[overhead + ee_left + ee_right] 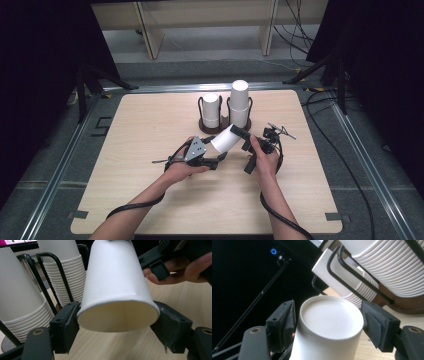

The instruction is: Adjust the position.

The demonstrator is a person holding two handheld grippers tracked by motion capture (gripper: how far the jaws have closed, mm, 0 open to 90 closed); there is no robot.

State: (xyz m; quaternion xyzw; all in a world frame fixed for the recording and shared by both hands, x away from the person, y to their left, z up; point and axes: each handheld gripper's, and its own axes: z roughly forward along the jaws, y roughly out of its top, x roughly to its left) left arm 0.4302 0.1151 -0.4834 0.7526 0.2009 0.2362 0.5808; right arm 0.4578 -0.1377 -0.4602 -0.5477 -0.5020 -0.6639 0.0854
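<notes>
A single white paper cup (223, 139) is held tilted above the middle of the wooden table, between both grippers. My left gripper (214, 146) is shut on its wide rim end; in the left gripper view both jaws press the cup (117, 285) at the rim. My right gripper (237, 133) is shut on the narrow base end; in the right gripper view the cup's closed bottom (329, 317) sits between the jaws. Just behind stand a short stack of cups (210, 110) and a taller stack (239, 102) in a black wire holder (221, 125).
The holder stands at the table's far middle, close to the held cup. The light wooden table (150, 190) lies bare to the left, right and front. Black cables (280, 215) trail from both grippers. Dark curtains and stand legs flank the table.
</notes>
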